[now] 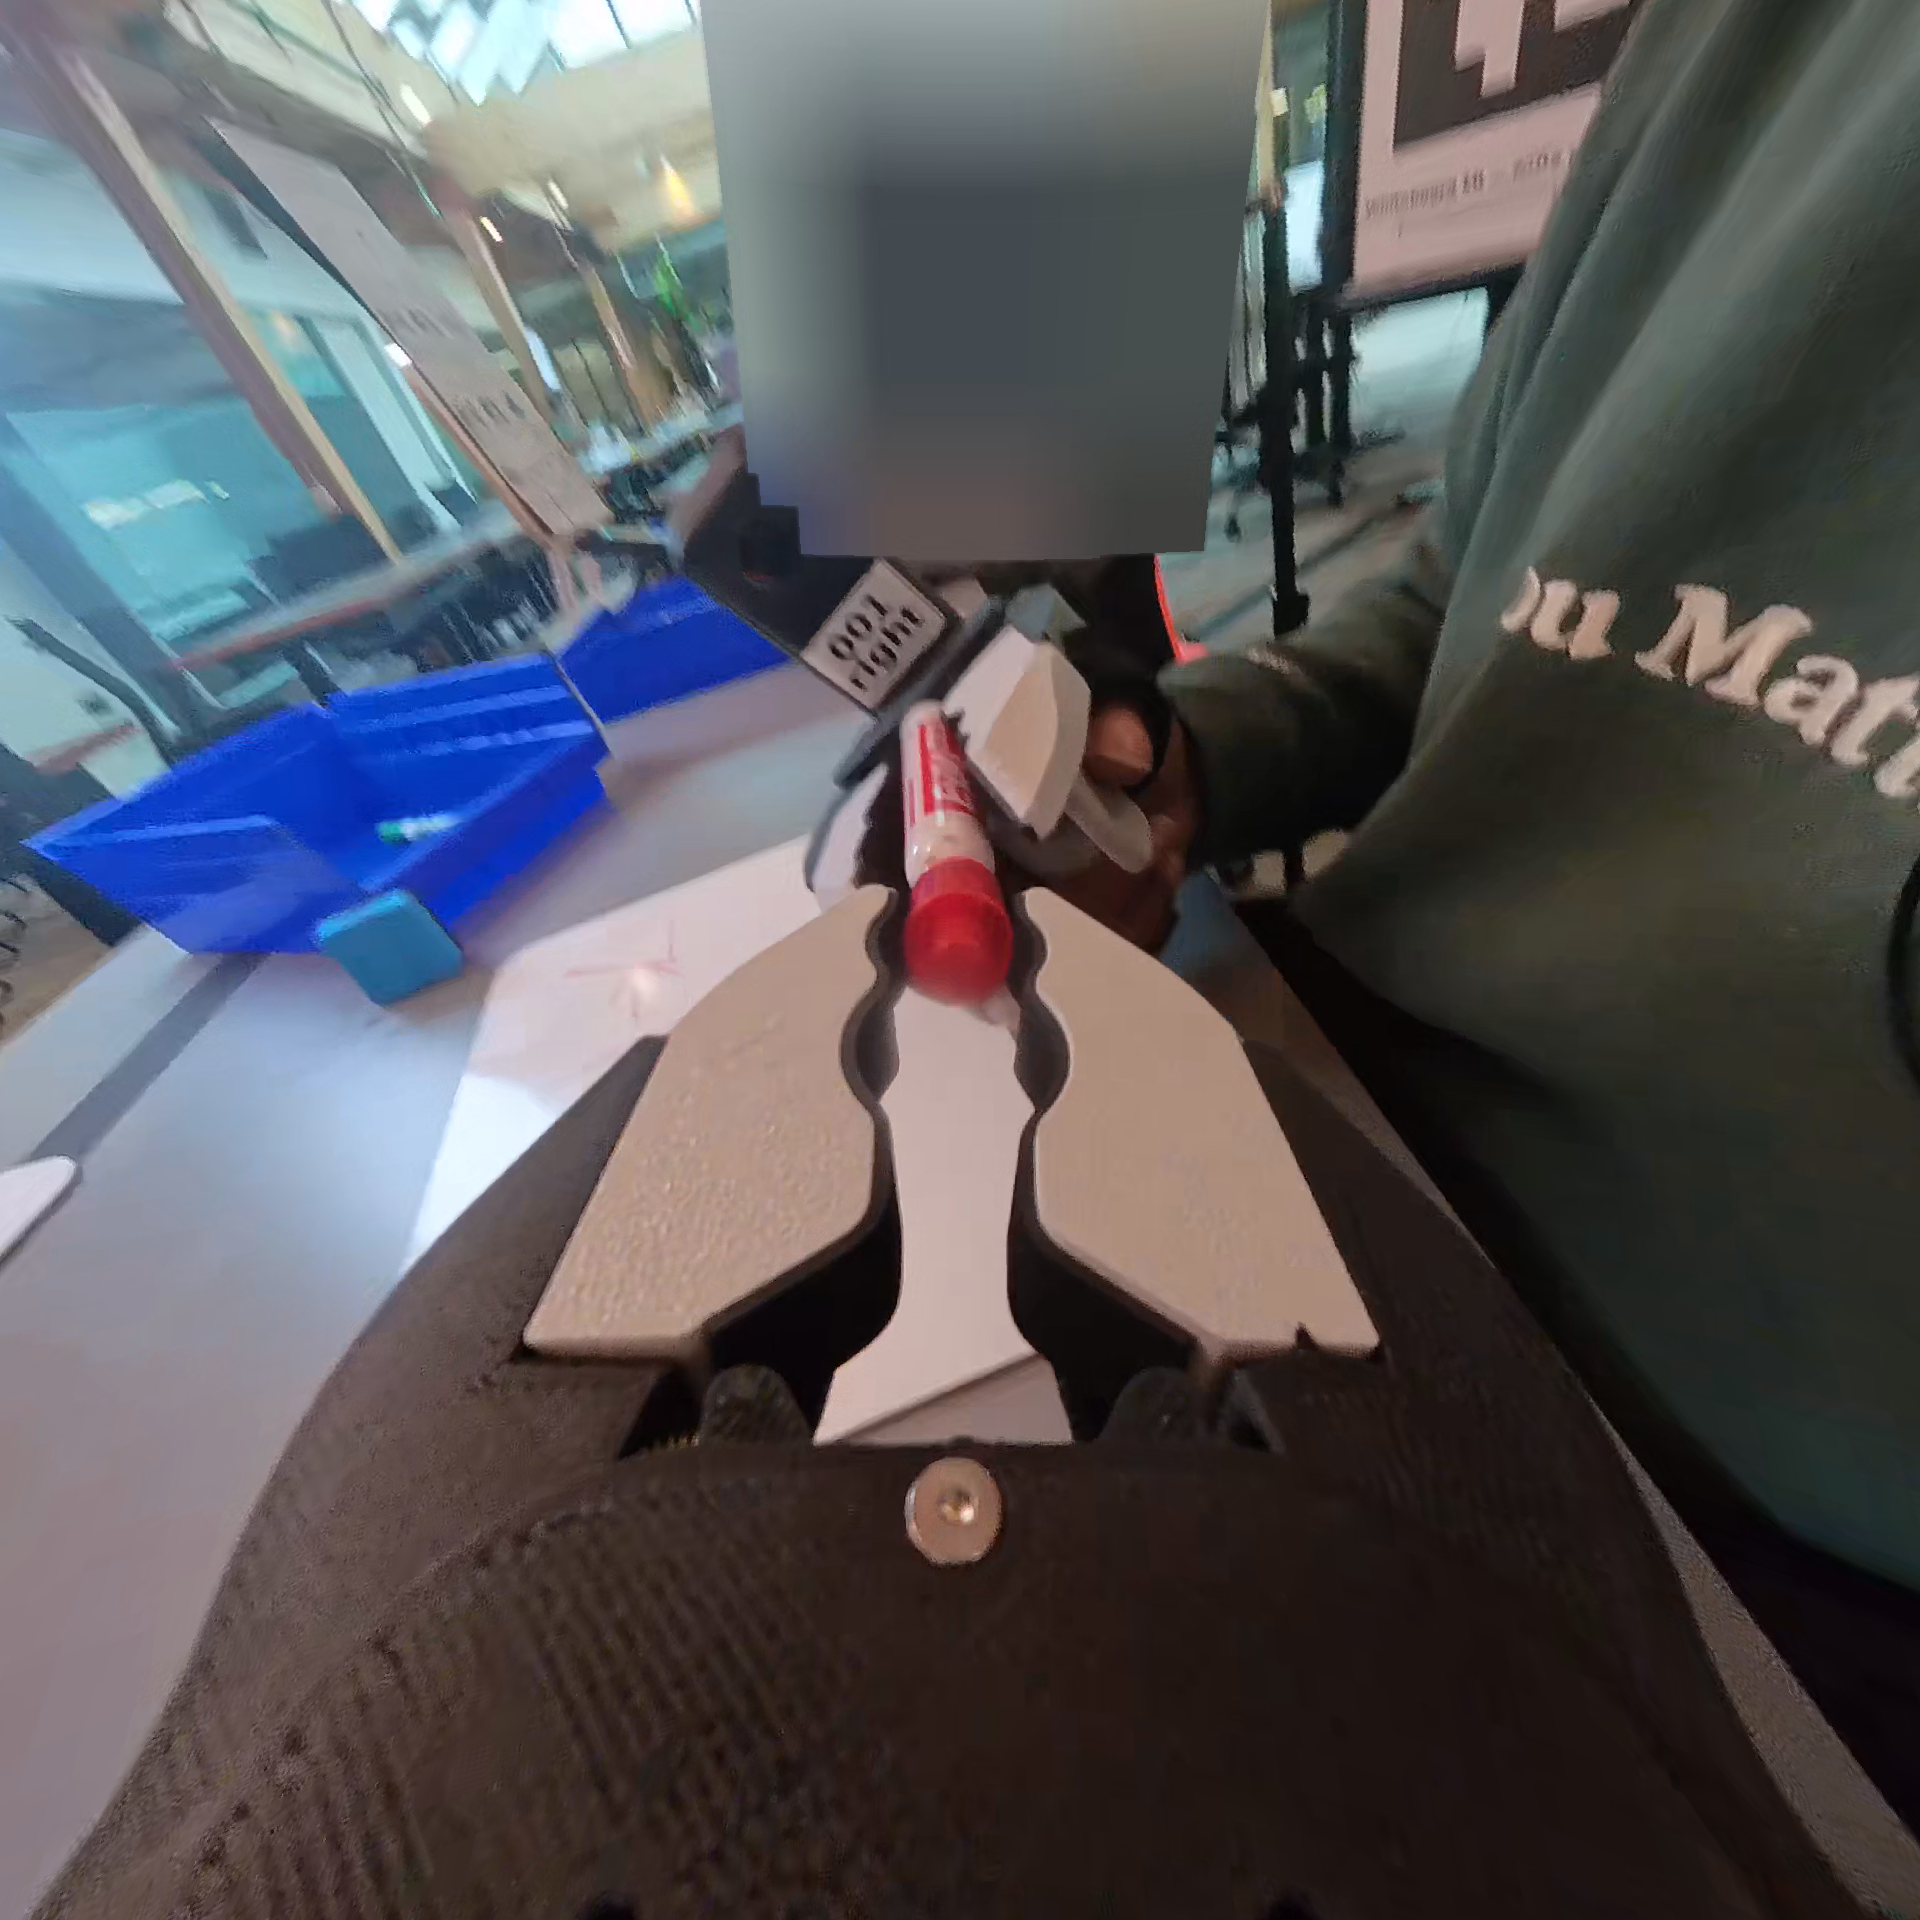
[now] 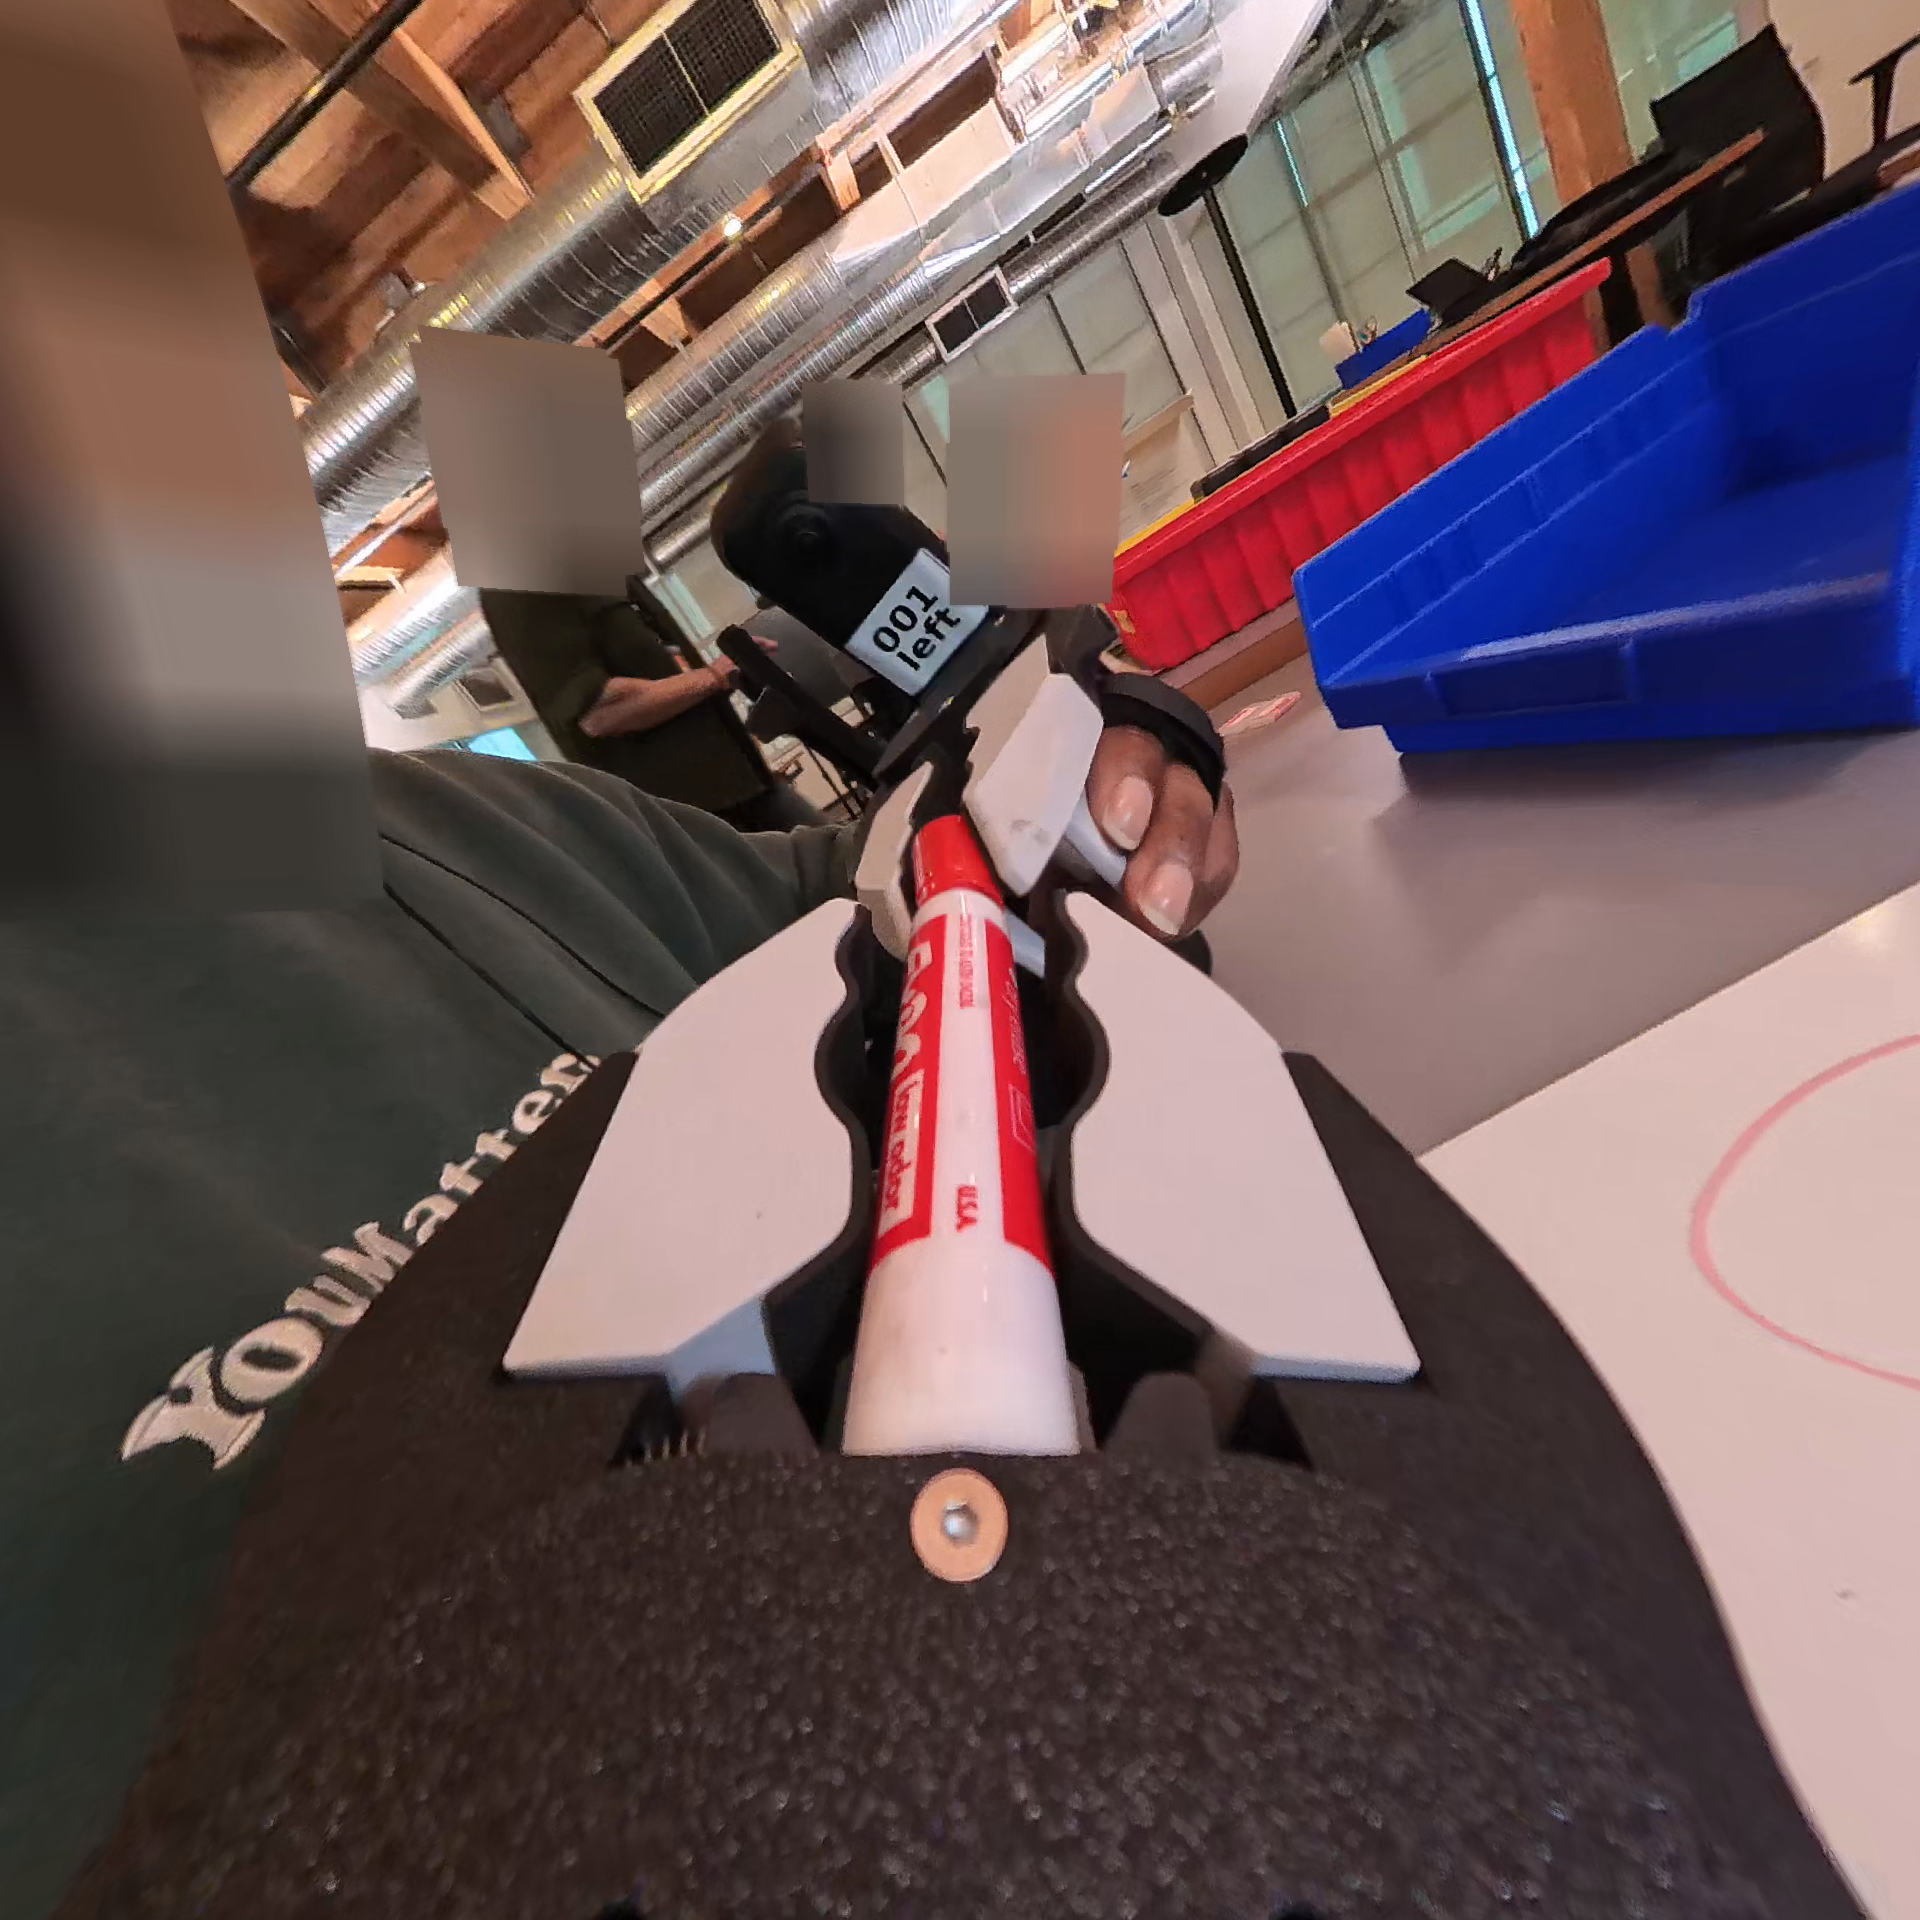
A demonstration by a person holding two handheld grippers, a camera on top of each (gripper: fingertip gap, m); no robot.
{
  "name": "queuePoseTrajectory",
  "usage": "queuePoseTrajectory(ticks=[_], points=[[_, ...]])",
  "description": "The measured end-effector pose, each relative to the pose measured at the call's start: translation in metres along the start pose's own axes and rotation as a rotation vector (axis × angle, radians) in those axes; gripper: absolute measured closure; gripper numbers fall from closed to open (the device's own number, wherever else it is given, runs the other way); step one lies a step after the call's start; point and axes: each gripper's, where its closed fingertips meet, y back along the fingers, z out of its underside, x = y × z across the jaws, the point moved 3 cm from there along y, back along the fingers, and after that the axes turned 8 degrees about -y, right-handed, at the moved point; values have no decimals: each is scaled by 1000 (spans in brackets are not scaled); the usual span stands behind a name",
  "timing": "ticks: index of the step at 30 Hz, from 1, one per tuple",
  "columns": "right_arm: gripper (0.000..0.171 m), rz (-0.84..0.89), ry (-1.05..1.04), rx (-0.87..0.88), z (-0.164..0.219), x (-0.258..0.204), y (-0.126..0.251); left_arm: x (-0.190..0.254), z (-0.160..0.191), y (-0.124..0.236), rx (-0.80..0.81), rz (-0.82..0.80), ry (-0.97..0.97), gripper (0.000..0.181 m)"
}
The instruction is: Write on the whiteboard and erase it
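Note:
A white marker with red print [image 2: 966,1143] lies lengthwise between the fingers of my right gripper [image 2: 961,925], which is shut on its barrel. My left gripper [image 1: 956,914] faces it and is shut on the marker's red cap [image 1: 956,935]. Both hold the marker in the air above the near edge of the whiteboard [image 1: 582,997]. The right gripper [image 1: 935,790] shows opposite in the left wrist view, and the left gripper [image 2: 956,842] in the right wrist view. The whiteboard [image 2: 1662,1351] lies flat on the grey table and bears thin red lines. A blue eraser block [image 1: 390,945] sits beyond it.
Blue bins [image 1: 343,810] stand on the table behind the eraser, one holding a green marker [image 1: 416,828]. A blue bin [image 2: 1662,520] and a red bin [image 2: 1351,520] show in the right wrist view. A person's green sweatshirt [image 1: 1610,831] is close beside both grippers. My two grippers' fingertips are within a few centimetres of each other.

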Motion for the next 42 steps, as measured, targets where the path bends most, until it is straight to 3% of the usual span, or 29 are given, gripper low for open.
queuePoseTrajectory(ticks=[9, 18, 31, 33, 38, 42], points=[[140, -28, -126, 16, 18, 2, 5, 15, 12, -5, -167, 60, -137, 162], [140, -46, -171, -8, 24, 2, 7, 22, 16, -9, -194, 90, -215, 162], [138, -10, -205, 107, 18, 7, 2, 11, 19, -20, -292, -51, -316, 163], [137, -7, -171, 118, 15, 4, 2, 11, 17, -21, -252, -40, -279, 163], [116, 129, 117, 30, 6, -2, 11, 7, 6, -11, -113, 32, -74, 163], [117, 319, 404, -238, 14, -3, 23, 9, 16, -4, -105, 121, 95, 163]])
